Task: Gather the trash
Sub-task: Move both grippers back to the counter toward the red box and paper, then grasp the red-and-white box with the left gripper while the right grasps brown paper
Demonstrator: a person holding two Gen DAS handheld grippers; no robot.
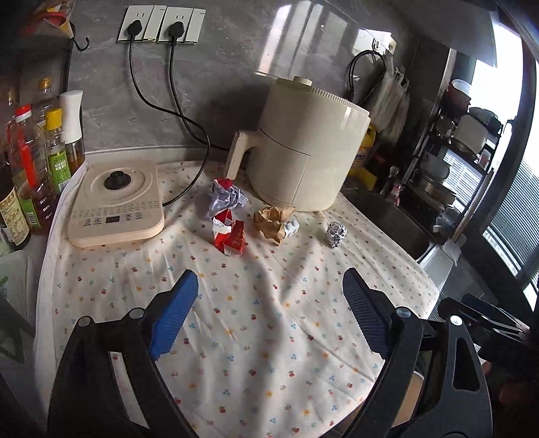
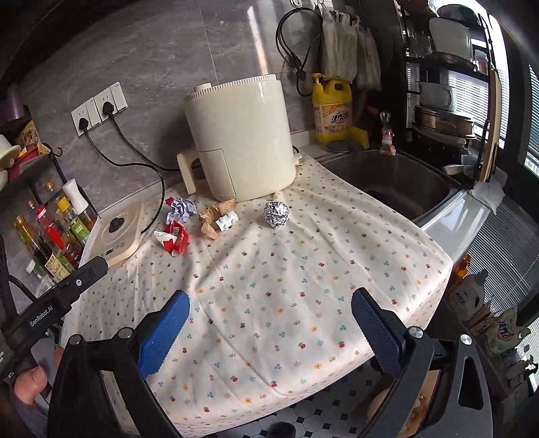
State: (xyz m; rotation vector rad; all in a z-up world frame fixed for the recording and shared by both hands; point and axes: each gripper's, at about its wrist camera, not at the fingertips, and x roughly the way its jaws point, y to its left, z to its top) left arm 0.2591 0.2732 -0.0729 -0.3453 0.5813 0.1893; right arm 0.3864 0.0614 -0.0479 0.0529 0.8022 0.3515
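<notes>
- Desk (image 1: 397, 269): covered by a cloth (image 1: 256, 337) printed with small flowers and cherries; a sink (image 2: 404, 182) adjoins it on the right.
- Left gripper (image 1: 269, 286): blue fingers (image 1: 175, 313) spread wide, nothing between them, above bare cloth and short of the trash.
- Right gripper (image 2: 269, 303): blue fingers (image 2: 165, 333) likewise spread wide and empty, over the cloth near the desk's front edge; checkered floor shows below.
- Trash: four pieces lie in a loose row on the cloth, in front of the air fryer (image 1: 303, 148).
- Red carton (image 1: 230, 236): crushed, at the left of the row, nearest the induction hob (image 1: 114, 202).
- White-blue wrapper (image 1: 227, 198): crumpled, just behind the carton.
- Brown paper (image 1: 271, 219): crumpled, mid-row, touching a white toy brick (image 1: 291, 229) on its right.
- Foil ball (image 1: 336, 233): apart from the rest, at the right end, towards the sink.
- Bottles (image 1: 30, 175): sauces and oils, grouped left of the hob.
- Sockets (image 1: 161, 25): two black plugs inserted; the cords run down the grey wall.
- Yellow detergent (image 2: 331, 107): behind the fryer, beside the sink.
- Thumb (image 2: 32, 379): visible at the lower left of the right wrist view, on the other gripper's handle.
</notes>
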